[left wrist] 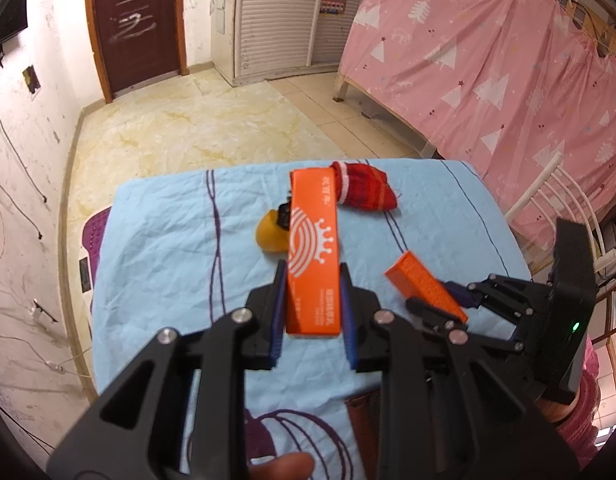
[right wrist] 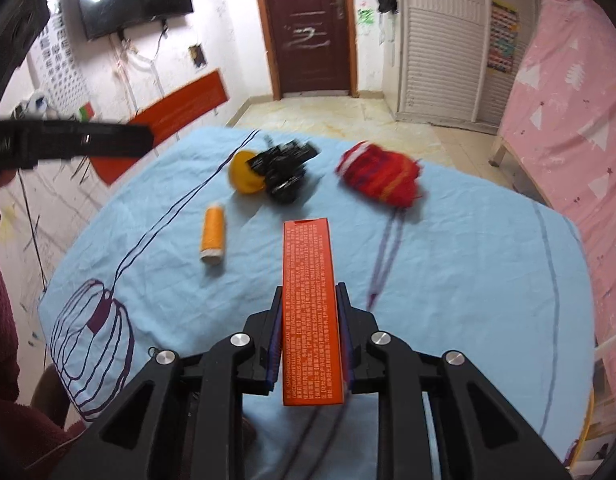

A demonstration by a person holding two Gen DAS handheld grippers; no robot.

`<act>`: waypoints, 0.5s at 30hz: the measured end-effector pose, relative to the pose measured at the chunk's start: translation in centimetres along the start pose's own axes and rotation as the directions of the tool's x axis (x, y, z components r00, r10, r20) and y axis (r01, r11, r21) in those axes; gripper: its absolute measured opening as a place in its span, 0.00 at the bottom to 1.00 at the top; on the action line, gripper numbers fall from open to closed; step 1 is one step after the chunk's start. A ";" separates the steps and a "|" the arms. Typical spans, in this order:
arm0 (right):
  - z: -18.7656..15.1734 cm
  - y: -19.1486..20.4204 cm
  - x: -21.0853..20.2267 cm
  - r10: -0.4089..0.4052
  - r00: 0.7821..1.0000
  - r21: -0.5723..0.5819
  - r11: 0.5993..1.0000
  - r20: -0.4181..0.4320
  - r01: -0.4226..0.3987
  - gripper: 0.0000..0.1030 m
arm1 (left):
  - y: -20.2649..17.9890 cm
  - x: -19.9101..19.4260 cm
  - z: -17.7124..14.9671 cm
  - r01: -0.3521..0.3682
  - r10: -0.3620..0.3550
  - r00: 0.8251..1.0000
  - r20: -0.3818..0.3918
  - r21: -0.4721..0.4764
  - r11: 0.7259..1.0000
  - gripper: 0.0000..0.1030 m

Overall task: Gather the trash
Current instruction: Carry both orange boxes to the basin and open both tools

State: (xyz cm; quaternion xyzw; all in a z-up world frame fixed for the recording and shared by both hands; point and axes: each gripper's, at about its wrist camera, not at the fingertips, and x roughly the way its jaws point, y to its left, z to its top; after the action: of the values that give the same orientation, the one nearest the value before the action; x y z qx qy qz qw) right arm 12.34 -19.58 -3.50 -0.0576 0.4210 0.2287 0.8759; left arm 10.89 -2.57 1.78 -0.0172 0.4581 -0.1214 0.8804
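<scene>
My left gripper (left wrist: 313, 280) is shut on a long orange box with a white crown logo (left wrist: 313, 248), held above the blue tablecloth (left wrist: 168, 248). My right gripper (right wrist: 311, 300) is shut on a second orange box covered in small print (right wrist: 311, 312); it also shows in the left wrist view (left wrist: 424, 288), with the right gripper (left wrist: 448, 300) beside my left. In the right wrist view the left gripper's box (right wrist: 176, 112) shows at upper left, off the table. On the cloth lie an orange thread spool (right wrist: 213, 234), a yellow round object (right wrist: 244, 176) under a black item (right wrist: 286, 172), and a red knitted sock (right wrist: 382, 178).
The cloth-covered table (right wrist: 488, 280) stands on a tiled floor (left wrist: 180, 128). A pink curtained bed (left wrist: 508, 60) is to the right, with a white chair (left wrist: 556, 192) by the table. A purple mat (left wrist: 93, 236) lies off the left edge. A door (right wrist: 308, 24) is far ahead.
</scene>
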 end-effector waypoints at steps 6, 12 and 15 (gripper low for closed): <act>-0.4 -3.0 -2.4 -0.037 0.998 0.068 0.997 0.057 0.033 0.17 | -2.4 0.4 0.5 -0.007 0.007 1.000 -0.006 0.041 0.999 0.21; -1.4 -7.2 -5.5 -0.076 0.991 0.153 0.986 0.113 0.058 0.17 | -5.9 1.0 1.2 -0.001 0.002 1.000 -0.013 0.096 0.995 0.21; -2.2 -9.4 -7.1 -0.105 0.984 0.203 0.976 0.142 0.075 0.17 | -8.1 1.2 1.6 0.009 -0.006 1.000 -0.019 0.130 0.991 0.21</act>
State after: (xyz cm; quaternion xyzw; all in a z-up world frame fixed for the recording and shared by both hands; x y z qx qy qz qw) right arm 11.17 -31.09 -0.36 0.0275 0.3706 0.1496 0.9163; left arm 11.26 -10.83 2.84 0.0398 0.4574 -0.1545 0.8748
